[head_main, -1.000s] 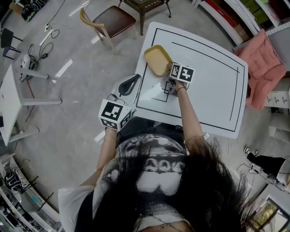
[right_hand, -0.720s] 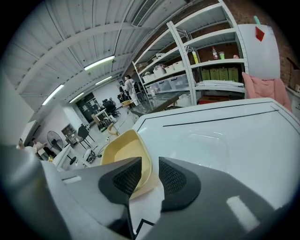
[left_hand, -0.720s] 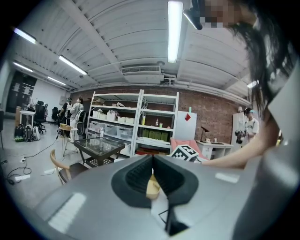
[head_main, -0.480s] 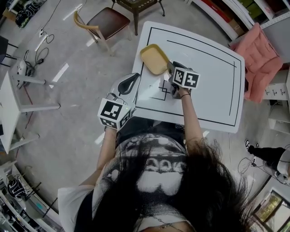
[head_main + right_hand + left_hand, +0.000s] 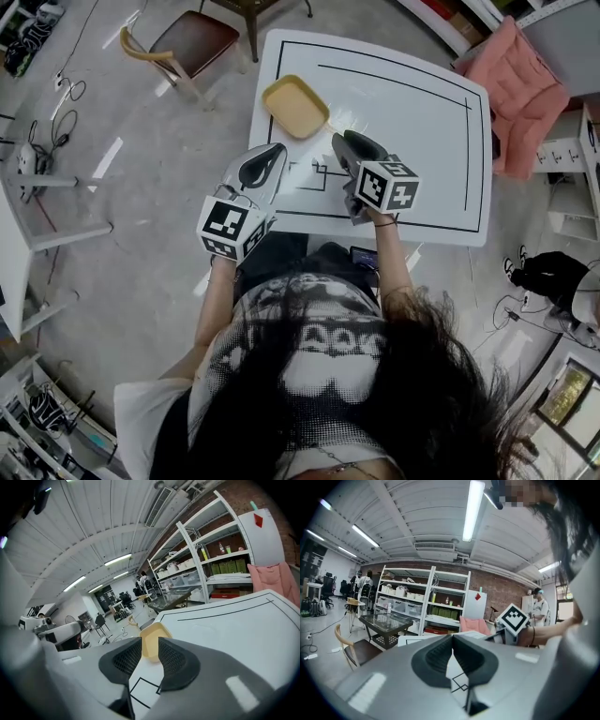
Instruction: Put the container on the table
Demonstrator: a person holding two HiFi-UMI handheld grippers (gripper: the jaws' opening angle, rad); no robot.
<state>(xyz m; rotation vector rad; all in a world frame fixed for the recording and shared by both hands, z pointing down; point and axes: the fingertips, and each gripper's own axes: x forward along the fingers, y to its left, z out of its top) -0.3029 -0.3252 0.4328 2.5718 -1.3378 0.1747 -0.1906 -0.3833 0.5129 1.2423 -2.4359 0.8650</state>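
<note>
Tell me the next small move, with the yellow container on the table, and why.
Probably pull the right tongs back toward yourself: the yellow container sits flat on the white table, the open jaws hold nothing and stand apart from it, so the placing looks done.

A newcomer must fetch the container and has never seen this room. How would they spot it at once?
Find the white table with black lines printed on it. Near its corner closest to the brown-seated chair sits the container, a shallow open tray with rounded corners. It is the only yellow, raised thing there; all around it is flat black print.
</note>
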